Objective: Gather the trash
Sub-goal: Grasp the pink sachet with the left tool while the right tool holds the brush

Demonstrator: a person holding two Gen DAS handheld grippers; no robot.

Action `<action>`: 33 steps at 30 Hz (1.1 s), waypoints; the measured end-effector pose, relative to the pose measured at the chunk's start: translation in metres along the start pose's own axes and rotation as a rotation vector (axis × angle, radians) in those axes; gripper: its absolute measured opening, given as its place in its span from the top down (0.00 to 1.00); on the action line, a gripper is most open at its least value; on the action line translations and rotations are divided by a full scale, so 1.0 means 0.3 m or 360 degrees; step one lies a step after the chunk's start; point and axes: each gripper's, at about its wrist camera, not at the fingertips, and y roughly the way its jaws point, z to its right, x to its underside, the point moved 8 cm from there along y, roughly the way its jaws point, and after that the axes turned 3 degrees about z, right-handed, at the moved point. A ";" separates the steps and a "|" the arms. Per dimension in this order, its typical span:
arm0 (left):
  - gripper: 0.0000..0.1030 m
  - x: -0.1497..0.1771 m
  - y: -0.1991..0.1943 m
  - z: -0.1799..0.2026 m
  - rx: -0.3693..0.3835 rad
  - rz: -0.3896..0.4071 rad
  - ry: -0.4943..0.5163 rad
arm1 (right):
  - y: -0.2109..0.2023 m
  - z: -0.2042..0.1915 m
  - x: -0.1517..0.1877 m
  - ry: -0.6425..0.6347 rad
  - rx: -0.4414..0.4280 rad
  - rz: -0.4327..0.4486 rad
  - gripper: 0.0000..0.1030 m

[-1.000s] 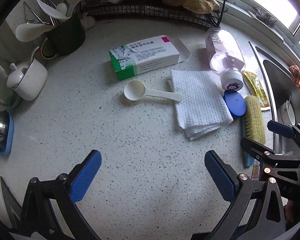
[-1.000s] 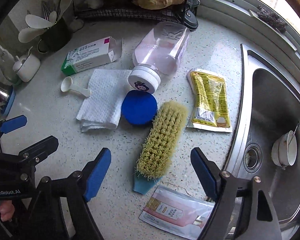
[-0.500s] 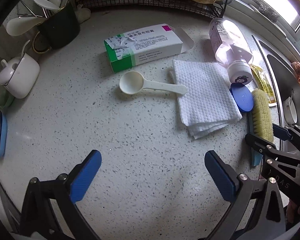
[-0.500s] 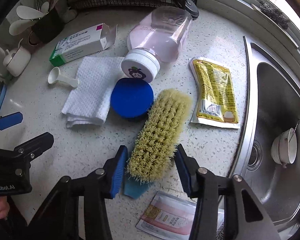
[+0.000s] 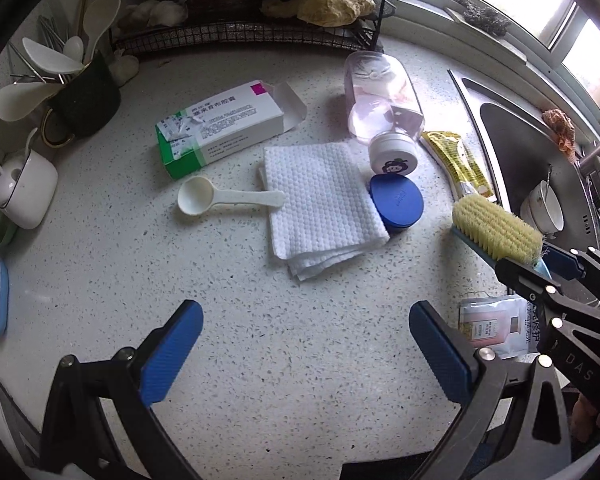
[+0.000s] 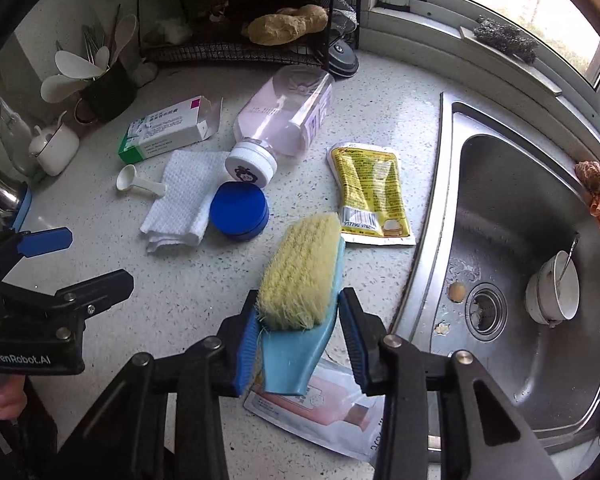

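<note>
gripping the scrub brush (image 6: 300, 268) by its blue handle end, the right claw (image 6: 298, 344) holds it off the tabletop (image 5: 260, 340), long axis running away from the claw. left claw (image 5: 300, 352) gapes empty, tissue (image 5: 320, 208) ahead.

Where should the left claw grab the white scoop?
Take the white scoop by its straight handle, coming from above with the fingers of the left claw across its narrow width. It lies flat on the countertop, bowl up; the handle's tip rests on the folded paper towel, so grip mid-handle.
</note>
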 end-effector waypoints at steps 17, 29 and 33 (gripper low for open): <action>0.00 0.033 0.033 0.432 0.0286 -0.0103 0.0321 | -0.153 0.274 0.154 0.0329 0.0256 0.0159 0.69; 0.01 0.111 0.091 0.716 0.0470 -0.0272 0.0474 | -0.234 0.433 0.325 0.0579 0.0433 0.0115 0.69; 0.24 0.122 0.125 0.752 0.0376 -0.0296 0.0549 | -0.244 0.468 0.364 0.0649 0.0453 0.0101 0.69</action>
